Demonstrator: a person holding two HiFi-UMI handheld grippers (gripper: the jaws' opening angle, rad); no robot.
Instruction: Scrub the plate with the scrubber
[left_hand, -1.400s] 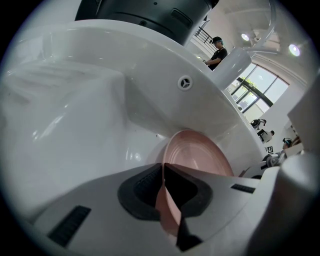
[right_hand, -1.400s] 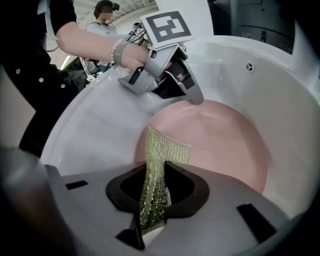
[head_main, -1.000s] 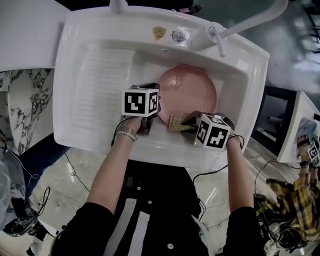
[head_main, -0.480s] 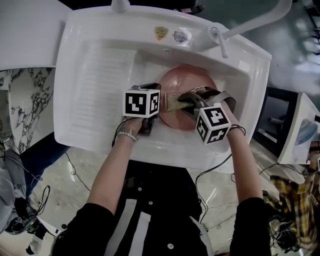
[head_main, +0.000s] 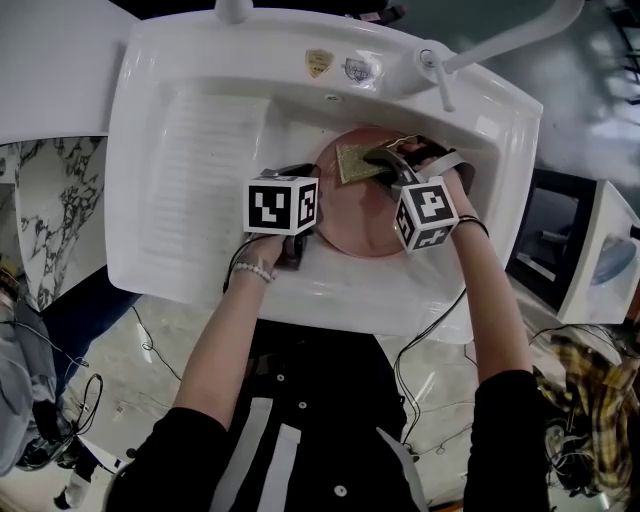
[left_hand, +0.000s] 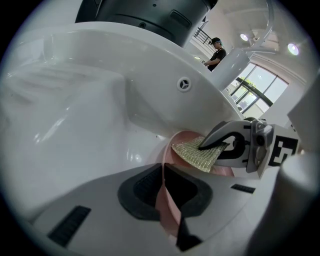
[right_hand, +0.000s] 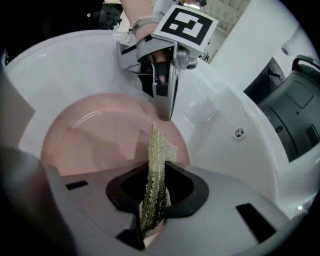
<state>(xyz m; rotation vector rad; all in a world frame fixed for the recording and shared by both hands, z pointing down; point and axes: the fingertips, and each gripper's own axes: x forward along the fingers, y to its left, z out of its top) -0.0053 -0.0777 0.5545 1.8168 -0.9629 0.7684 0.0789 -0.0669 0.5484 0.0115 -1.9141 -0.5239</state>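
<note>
A pink plate (head_main: 360, 215) lies in the white sink basin (head_main: 220, 140). My left gripper (head_main: 298, 228) is shut on the plate's left rim; in the left gripper view the pink rim (left_hand: 165, 205) runs between the jaws. My right gripper (head_main: 385, 165) is shut on a yellow-green mesh scrubber (head_main: 352, 160) and holds it against the plate's far part. In the right gripper view the scrubber (right_hand: 155, 185) stands on edge between the jaws over the plate (right_hand: 100, 135), with the left gripper (right_hand: 162, 107) across it. The left gripper view shows the scrubber (left_hand: 197, 154) flat on the plate.
A chrome tap (head_main: 480, 50) stands at the sink's back right. A ribbed draining area (head_main: 200, 150) fills the basin's left part. The overflow hole (left_hand: 184, 84) sits in the back wall. Cables (head_main: 420, 370) hang below the sink's front edge. A white counter (head_main: 50, 70) adjoins on the left.
My right gripper has carried the scrubber from the plate's near edge across it to its far part. The left gripper and the plate have stayed put.
</note>
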